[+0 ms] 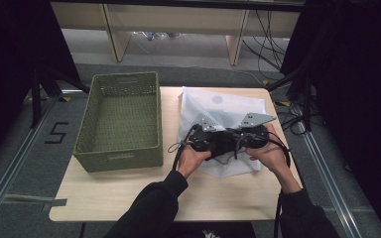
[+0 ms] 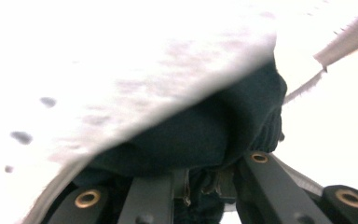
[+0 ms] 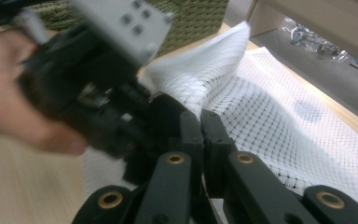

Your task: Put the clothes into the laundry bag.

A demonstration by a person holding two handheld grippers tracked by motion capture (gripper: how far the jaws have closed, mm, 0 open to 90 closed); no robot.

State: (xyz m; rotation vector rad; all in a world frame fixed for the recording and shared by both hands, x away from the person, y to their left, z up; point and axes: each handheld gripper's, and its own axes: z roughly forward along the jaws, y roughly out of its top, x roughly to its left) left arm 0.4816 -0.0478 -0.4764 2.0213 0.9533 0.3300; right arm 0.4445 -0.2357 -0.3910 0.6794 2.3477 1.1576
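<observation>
right gripper [image 3: 200,116] pinching mesh bag [image 1: 218,104] | left gripper [image 2: 205,179] seemingly on dark cloth [image 2: 200,135]

The mesh bag [image 1: 225,106] is white with a fine dark grid pattern and a grey round spot. The woven basket [image 1: 120,120] is olive green, the counter [image 1: 114,193] pale wood. The dark garment [image 2: 200,135] is deep navy, almost black.

Grey carpeted floor [image 1: 25,148] (marked with a black "5") surrounds the light wooden table [image 1: 109,198], black curtains [image 1: 10,49] flanking.
</observation>
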